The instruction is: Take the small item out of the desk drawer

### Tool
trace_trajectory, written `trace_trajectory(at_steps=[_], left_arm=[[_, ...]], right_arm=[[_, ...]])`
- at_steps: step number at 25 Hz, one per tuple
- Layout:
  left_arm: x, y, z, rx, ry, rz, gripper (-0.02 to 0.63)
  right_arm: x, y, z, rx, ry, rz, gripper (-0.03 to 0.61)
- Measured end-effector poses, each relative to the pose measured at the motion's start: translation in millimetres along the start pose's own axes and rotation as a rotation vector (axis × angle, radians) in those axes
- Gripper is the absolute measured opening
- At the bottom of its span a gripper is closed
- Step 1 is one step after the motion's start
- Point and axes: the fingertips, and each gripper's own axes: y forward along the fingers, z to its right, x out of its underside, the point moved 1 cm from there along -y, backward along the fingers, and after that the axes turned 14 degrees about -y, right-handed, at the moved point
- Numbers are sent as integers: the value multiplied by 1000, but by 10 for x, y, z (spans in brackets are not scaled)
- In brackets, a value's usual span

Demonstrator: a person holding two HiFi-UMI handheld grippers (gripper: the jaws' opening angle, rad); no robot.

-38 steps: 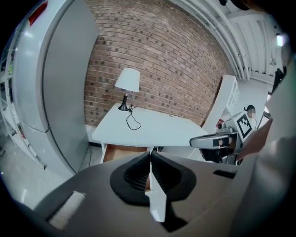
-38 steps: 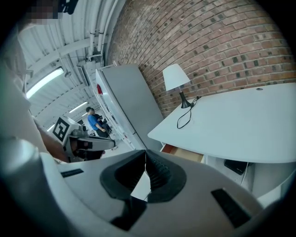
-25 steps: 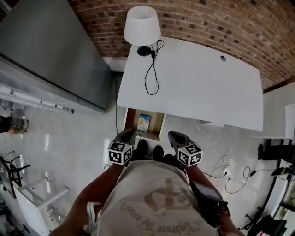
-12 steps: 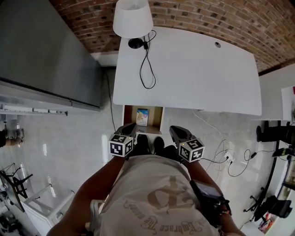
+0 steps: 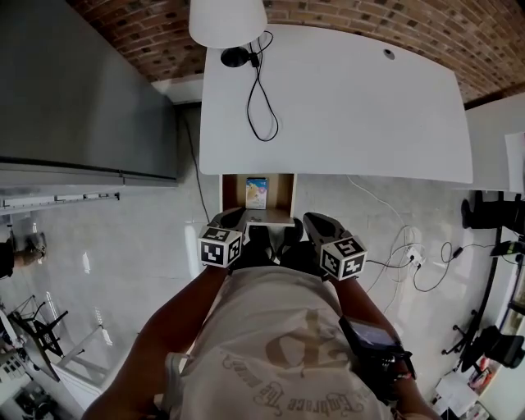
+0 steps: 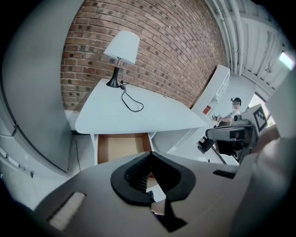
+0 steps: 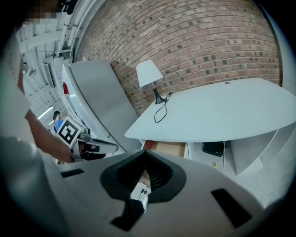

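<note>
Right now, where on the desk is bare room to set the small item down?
The desk top is bare from the cable rightward to its edge, apart from one small hole. Only the lamp corner is crowded.

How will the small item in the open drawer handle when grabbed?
The item looks like a flat printed pack, so probably light and fairly stiff. It seems to lie flat on the drawer floor, so it may slide rather than lift; unlikely to roll.

We see a red brick wall (image 5: 361,20) behind a white bench (image 5: 353,107) with a white-shaded lamp (image 5: 227,20) at its corner. A tall grey cabinet (image 5: 74,82) stands beside it on pale glossy floor tiles (image 5: 139,246).
</note>
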Motion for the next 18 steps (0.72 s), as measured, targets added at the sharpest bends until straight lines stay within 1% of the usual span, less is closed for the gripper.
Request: trace_trajectory(at_steps=[4,6,11,18], left_arm=[[19,116,61,19,-10,-22,6],[41,174,72,16,-16,-31,6],[134,328,40,-36,-39,-48,6],[410,545,-7,-92,-57,-97,8]], right_arm=[[21,40,114,2,8,-6,6],[29,73,151,-7,14,-7,6],[112,177,237,-48,14,-29,6],[323,279,311,-99,24,-53,6]])
